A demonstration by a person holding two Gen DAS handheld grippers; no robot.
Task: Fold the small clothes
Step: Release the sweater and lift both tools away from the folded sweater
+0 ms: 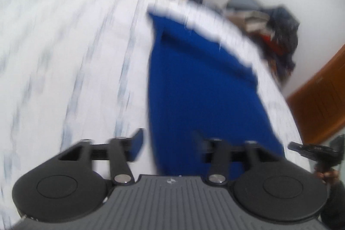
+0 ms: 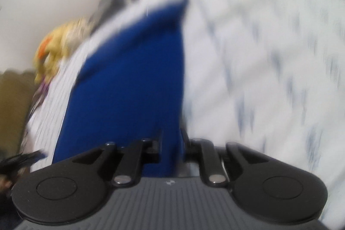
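Observation:
A blue folded cloth (image 1: 204,89) lies flat on a white patterned sheet (image 1: 64,57), with a folded band across its far end. My left gripper (image 1: 168,143) hovers over its near edge, jaws wide apart and pressing on nothing. In the right wrist view the same blue cloth (image 2: 133,89) runs away from my right gripper (image 2: 171,143). Its jaws stand a narrow gap apart, and the blue of the cloth below shows through that gap. Both views are blurred. At the left wrist view's right edge is the right gripper (image 1: 310,148), held by a hand.
The sheet (image 2: 258,57) spreads wide beside the cloth. A dark pile of clothes and boxes (image 1: 278,40) sits against the white wall, beside a brown wooden door (image 1: 323,100). A yellow and orange soft thing (image 2: 56,44) lies at the sheet's far edge.

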